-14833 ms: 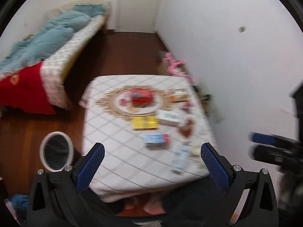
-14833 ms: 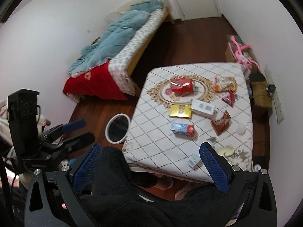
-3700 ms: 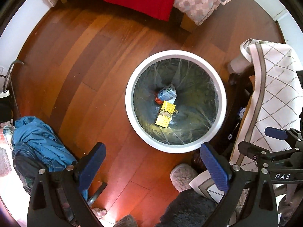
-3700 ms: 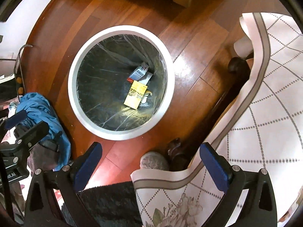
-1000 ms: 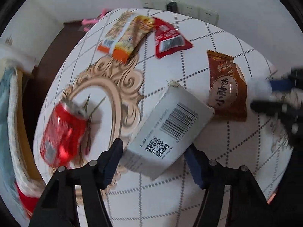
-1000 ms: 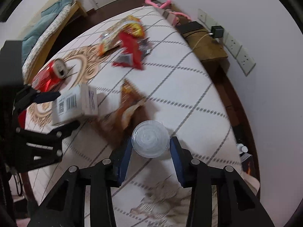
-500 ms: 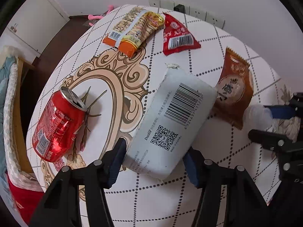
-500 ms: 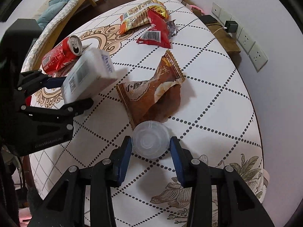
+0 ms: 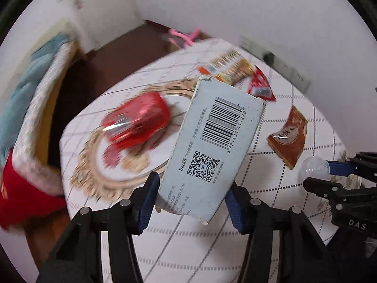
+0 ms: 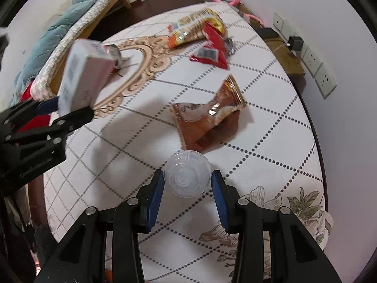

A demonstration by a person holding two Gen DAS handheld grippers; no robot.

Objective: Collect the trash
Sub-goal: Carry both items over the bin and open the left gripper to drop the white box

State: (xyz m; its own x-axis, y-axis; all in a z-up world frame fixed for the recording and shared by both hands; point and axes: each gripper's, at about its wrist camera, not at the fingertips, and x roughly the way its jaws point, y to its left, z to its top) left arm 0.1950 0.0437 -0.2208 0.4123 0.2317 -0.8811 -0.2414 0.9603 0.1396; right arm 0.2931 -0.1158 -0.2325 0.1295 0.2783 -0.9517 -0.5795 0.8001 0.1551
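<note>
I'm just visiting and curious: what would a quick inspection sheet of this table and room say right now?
Surface: white diamond-patterned tablecloth with gold medallion.
Job's things: white barcoded cardboard box and clear plastic cup, both held; red drink can, orange snack packet, red sachet and brown torn wrapper lie on the cloth.
Clutter: pink object beyond the table.
Grippers: left gripper shut on the box; right gripper shut on the cup.
Cables: plugged-in black charger; its cable not visible.
Surroundings: bed with teal blanket, wall sockets, dark wooden floor.
</note>
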